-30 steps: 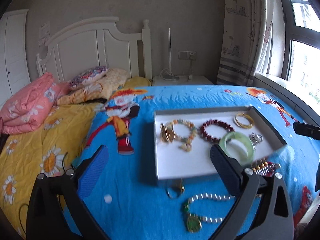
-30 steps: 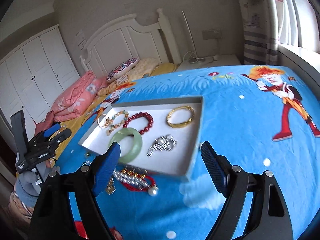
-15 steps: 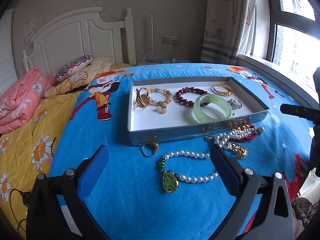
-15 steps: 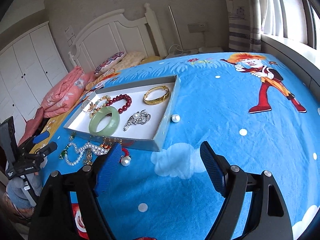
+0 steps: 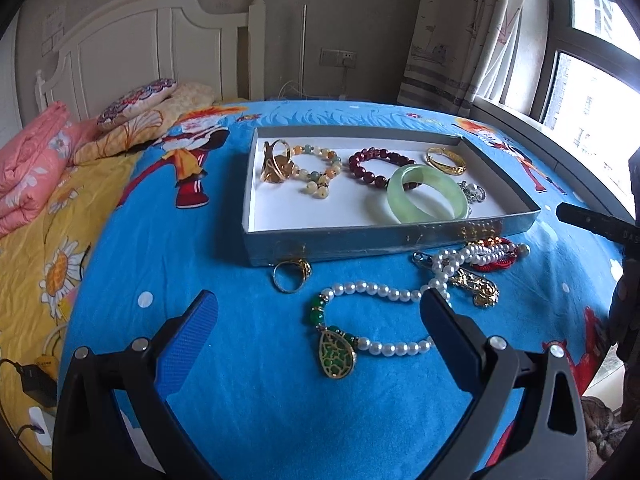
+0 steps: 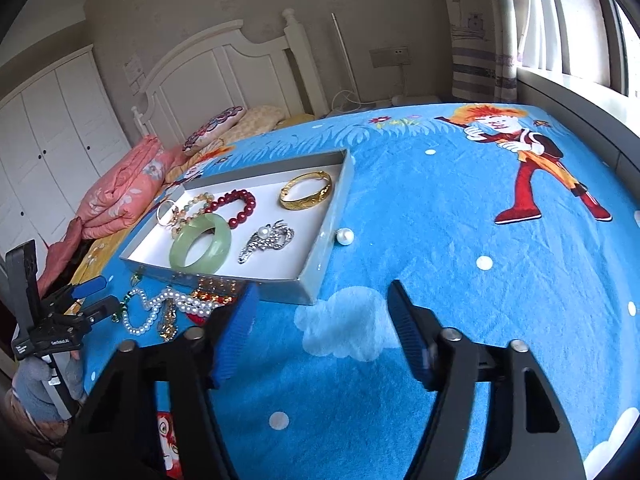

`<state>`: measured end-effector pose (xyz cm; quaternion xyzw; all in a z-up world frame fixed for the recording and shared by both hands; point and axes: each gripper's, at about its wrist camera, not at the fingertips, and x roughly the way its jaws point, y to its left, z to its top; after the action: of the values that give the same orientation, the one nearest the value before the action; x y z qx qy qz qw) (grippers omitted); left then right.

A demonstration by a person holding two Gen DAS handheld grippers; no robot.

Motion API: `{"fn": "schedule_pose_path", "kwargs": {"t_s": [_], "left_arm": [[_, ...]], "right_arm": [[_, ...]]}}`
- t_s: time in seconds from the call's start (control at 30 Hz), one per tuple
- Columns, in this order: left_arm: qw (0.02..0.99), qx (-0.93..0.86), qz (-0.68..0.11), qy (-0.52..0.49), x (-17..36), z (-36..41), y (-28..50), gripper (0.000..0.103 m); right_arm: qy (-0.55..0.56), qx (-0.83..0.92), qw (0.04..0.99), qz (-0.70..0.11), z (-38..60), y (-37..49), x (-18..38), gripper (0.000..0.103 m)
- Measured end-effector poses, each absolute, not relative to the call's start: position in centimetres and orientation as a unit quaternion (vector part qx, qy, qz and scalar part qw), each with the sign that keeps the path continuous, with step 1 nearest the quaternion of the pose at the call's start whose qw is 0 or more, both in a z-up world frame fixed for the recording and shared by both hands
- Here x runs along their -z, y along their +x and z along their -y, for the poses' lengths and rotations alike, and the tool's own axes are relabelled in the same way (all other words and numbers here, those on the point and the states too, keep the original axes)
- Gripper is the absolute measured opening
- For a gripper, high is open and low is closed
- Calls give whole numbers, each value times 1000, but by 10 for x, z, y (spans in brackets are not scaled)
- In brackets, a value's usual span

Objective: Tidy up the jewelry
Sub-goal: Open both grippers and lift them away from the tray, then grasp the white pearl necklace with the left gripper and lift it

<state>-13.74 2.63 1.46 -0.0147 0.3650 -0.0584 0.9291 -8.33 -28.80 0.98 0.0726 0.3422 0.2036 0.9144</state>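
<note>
Shallow grey tray (image 5: pixel 384 236) on a blue cartoon bedspread (image 5: pixel 248 400), holding a gold ring (image 5: pixel 276 160), a pale bead bracelet (image 5: pixel 316 172), a dark red bead bracelet (image 5: pixel 372 164), a gold bangle (image 5: pixel 446 160), a green jade bangle (image 5: pixel 428 196) and a silver brooch (image 6: pixel 266 240). Just in front of the tray, loose on the bedspread: a small gold ring (image 5: pixel 290 276), a pearl necklace (image 5: pixel 384 316) with a green pendant (image 5: pixel 336 354), and a tangle of red cord and gold pieces (image 5: pixel 484 268) touching the pearls. Single loose pearl (image 6: pixel 345 236) just beside the tray's right wall. Left gripper (image 5: pixel 318 320) low over the necklace, jaws wide apart, nothing pinched, the pendant lying between the tips. Right gripper (image 6: pixel 322 304) near the tray's front right corner, jaws just narrowed but apart, only bare bedspread between them. Pink quilt (image 5: pixel 28 164) and pillows (image 5: pixel 136 106) by the white headboard (image 5: pixel 132 44).
</note>
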Motion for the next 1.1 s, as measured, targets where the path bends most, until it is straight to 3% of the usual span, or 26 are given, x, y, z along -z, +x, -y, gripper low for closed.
{"fn": "schedule_pose_path", "kwargs": {"t_s": [0.13,0.23,0.53,0.77,0.93,1.07,1.1], "left_arm": [[927,61,-370,-19,-12,-28,-136,100],[927,62,-370,-22,-12,-27,-136,100],[920,74,-385,-23,-9,-27,-131,100],[909,100,-404,-9,-4,-19,-125,100],[906,114,-408,8,-1,-11,-126,82],[909,128,-394,45,0,1,-135,55],[909,131,-392,52,0,3,-137,53]], "right_arm": [[63,-205,913,-346,285,-82,-9,43],[51,-209,913,-346,281,-85,-8,38],[-17,-249,906,-342,255,-96,-8,37],[-4,-248,903,-352,257,-92,-6,37],[-4,-248,902,-354,256,-92,-5,37],[-3,-248,902,-354,257,-91,-5,37],[-2,-249,902,-354,257,-91,-5,37]]}}
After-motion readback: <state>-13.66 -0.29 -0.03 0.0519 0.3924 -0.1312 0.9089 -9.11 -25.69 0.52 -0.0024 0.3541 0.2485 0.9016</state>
